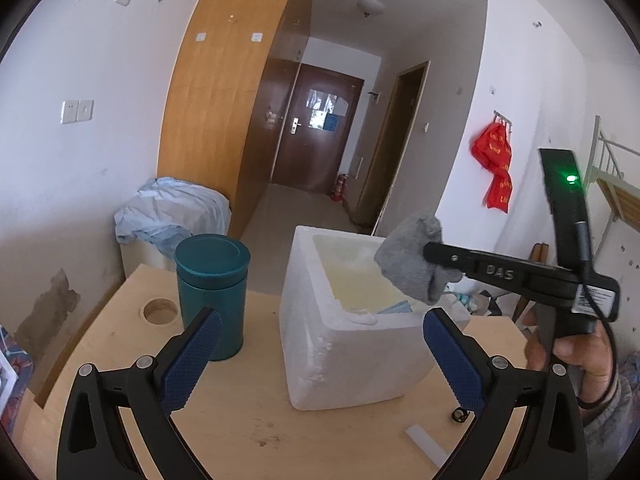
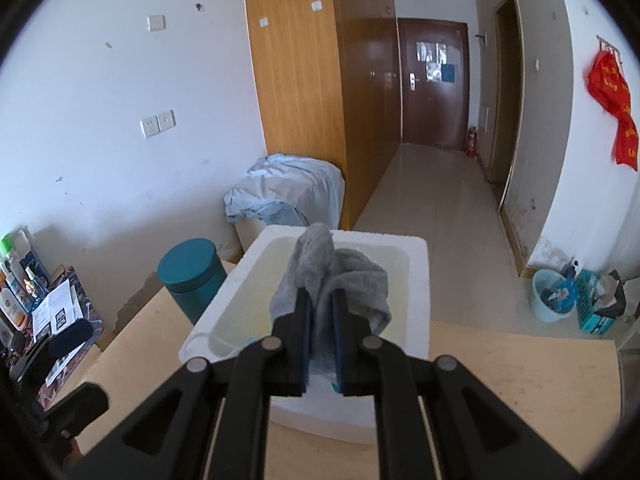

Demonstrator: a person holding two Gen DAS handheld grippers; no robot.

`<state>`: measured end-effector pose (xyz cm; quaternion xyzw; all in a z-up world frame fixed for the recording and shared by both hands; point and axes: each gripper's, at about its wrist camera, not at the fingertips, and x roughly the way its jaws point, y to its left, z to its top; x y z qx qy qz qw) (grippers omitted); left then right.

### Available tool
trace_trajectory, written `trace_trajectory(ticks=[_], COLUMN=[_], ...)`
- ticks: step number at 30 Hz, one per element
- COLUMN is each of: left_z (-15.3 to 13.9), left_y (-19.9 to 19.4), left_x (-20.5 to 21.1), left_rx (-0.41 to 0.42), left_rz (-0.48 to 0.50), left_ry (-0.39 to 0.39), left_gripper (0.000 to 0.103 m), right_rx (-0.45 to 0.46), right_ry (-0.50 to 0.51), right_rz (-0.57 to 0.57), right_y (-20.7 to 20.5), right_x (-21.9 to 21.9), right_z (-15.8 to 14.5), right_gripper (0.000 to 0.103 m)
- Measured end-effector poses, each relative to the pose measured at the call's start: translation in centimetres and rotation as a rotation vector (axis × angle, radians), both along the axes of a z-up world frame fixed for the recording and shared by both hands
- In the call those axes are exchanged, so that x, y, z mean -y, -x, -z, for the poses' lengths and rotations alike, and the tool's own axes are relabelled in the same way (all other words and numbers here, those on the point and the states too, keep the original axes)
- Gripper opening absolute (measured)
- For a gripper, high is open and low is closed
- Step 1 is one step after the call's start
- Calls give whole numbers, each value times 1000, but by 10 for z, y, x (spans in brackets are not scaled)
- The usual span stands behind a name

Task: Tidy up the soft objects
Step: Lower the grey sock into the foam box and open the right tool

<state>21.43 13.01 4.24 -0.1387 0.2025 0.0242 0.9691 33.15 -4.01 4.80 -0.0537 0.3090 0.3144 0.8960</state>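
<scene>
My right gripper (image 2: 322, 304) is shut on a grey sock (image 2: 344, 276) and holds it above the open white foam box (image 2: 418, 280). In the left wrist view the same grey sock (image 1: 412, 254) hangs from the right gripper (image 1: 434, 258) over the box (image 1: 344, 356), right of centre. A blue face mask (image 1: 398, 307) lies inside the box. My left gripper (image 1: 320, 340) is open and empty, low over the wooden table (image 1: 240, 420) in front of the box.
A teal lidded canister (image 1: 212, 288) stands left of the box, near a round hole (image 1: 160, 311) in the tabletop. A white strip (image 1: 426, 446) and a small ring (image 1: 460, 415) lie at the front right. Crumpled blue cloth (image 1: 172, 212) sits on a bin behind.
</scene>
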Motion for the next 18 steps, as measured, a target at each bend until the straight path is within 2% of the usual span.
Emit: trace_trajectory(ticks=[5, 9, 14, 15, 16, 17, 18], left_z=[0, 1, 2, 2, 2, 3, 3], left_y=[0, 1, 3, 3, 2, 2, 3], left_x=[1, 2, 1, 0, 0, 0, 0], left_rx=[-2, 1, 0, 0, -2, -3, -3], left_rz=[-3, -1, 3, 3, 5, 6, 6], left_ry=[-5, -12, -14, -12, -10, -8, -6], left_gripper=[101, 101, 101, 101, 101, 101, 101], right_rx=[-46, -98, -85, -80, -75, -66, -58], right_ry=[28, 98, 77, 72, 68, 57, 49], right_rz=[-2, -12, -1, 3, 9, 14, 20], right_y=[-13, -18, -10, -9, -7, -5, -5], right_x=[-11, -21, -11, -8, -6, -2, -1], right_z=[10, 26, 21, 18, 16, 13, 10], right_gripper=[13, 13, 17, 22, 35, 43, 58])
